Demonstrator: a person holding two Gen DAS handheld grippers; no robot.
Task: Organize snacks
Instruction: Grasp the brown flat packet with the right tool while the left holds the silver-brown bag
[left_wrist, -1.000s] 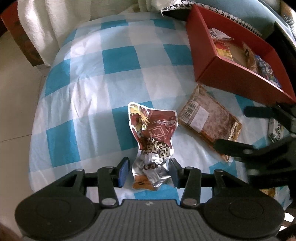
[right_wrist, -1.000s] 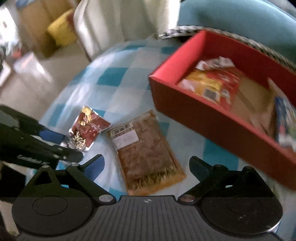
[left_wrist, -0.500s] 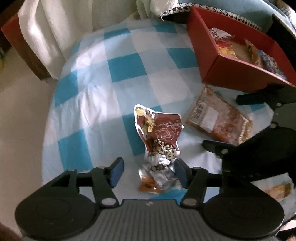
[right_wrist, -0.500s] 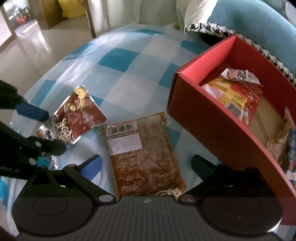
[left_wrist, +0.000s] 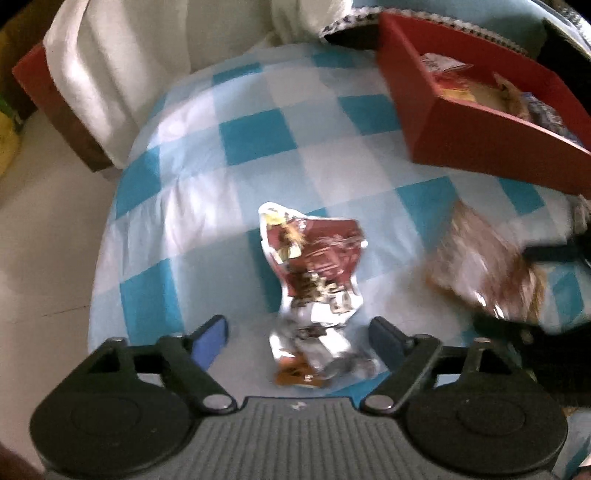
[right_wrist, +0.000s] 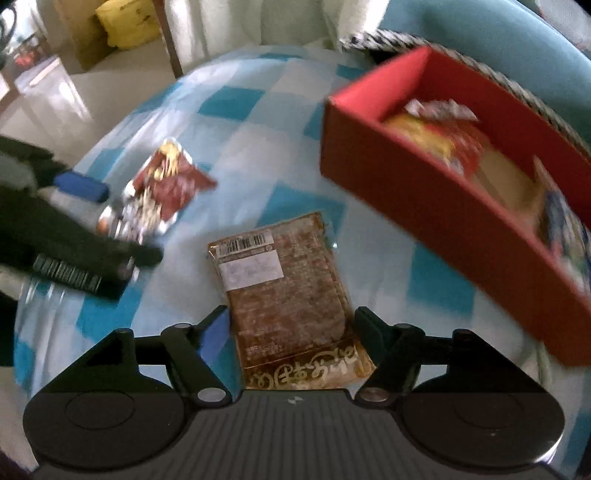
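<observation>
Lying on the blue-and-white checked cloth (left_wrist: 258, 136) that covers the surface, a crumpled maroon-and-silver snack packet (left_wrist: 317, 280) sits between the spread fingers of the left gripper (left_wrist: 297, 338), its silver lower end near the 6 o'clock edge of the left wrist view. The jaws stand wide apart, released, with cloth showing on both sides of the packet. Motion blur softens this view.

At about 3 o'clock in the same view lies a flat brown packet (left_wrist: 484, 269), blurred, with black parts of the other tool overlapping its edge.

In the right wrist view the right gripper (right_wrist: 291, 328) is also spread open, its fingers flanking the near end of that flat brown packet (right_wrist: 284, 295); the barcode label end points toward 12 o'clock. Whether the pads touch the packet's sides cannot be told.

A red box (right_wrist: 424, 206) stands at 2 o'clock in the right wrist view, holding a yellow-and-red bag (right_wrist: 443, 144) and other wrapped snacks. The maroon packet (right_wrist: 162, 188) shows at 10 o'clock, beside the left gripper's blue-padded finger (right_wrist: 81, 186).
</observation>
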